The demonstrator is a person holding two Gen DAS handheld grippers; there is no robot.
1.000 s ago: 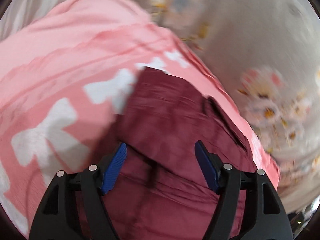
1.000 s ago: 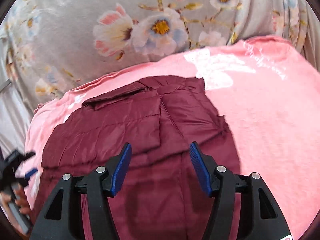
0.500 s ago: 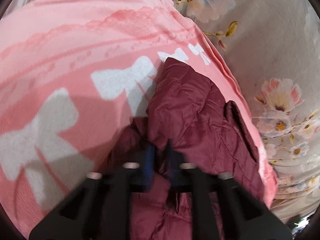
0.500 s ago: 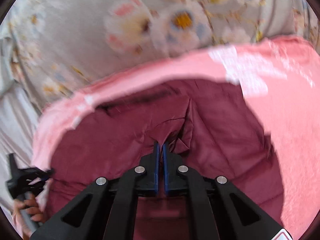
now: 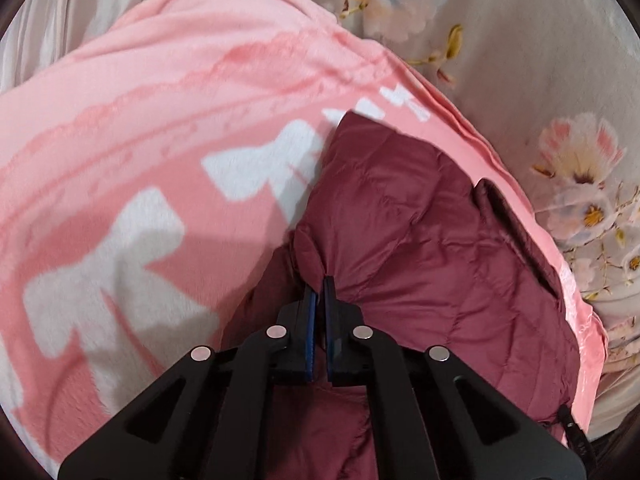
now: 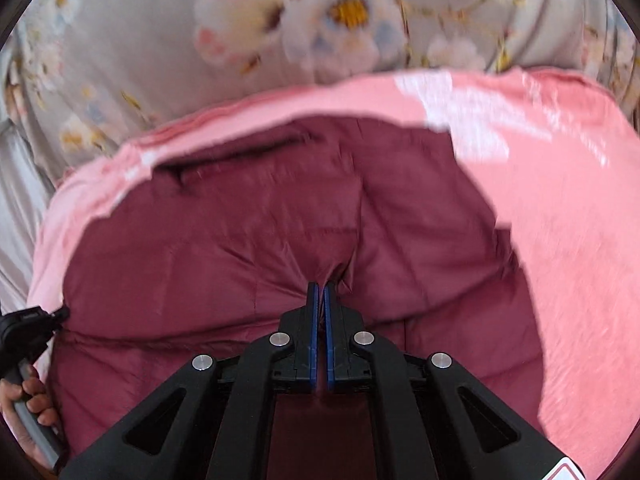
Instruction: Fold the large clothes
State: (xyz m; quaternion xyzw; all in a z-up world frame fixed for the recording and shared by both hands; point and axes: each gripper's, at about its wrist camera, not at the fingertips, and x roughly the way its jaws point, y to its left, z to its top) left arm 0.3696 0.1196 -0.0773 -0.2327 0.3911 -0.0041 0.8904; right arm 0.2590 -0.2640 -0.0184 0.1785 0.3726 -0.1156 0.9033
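Observation:
A maroon quilted jacket (image 5: 432, 264) lies partly folded on a pink blanket (image 5: 168, 112) with white bows. My left gripper (image 5: 319, 284) is shut on a pinch of the jacket's left edge, which bunches at the blue pads. In the right wrist view the jacket (image 6: 224, 248) spreads wide, a dark pocket slit near its far edge. My right gripper (image 6: 320, 290) is shut on a fold of the jacket near its middle. The left gripper (image 6: 28, 320) and the hand holding it show at that view's left edge.
The pink blanket (image 6: 560, 216) lies on a grey bedspread with pale flowers (image 6: 328, 24), which also shows in the left wrist view (image 5: 560, 72). Plain grey cloth (image 5: 68, 12) lies beyond the blanket's far left.
Both grippers were open above the jacket one second ago. Both have closed on its fabric, and the cloth now puckers and lifts at each pinch.

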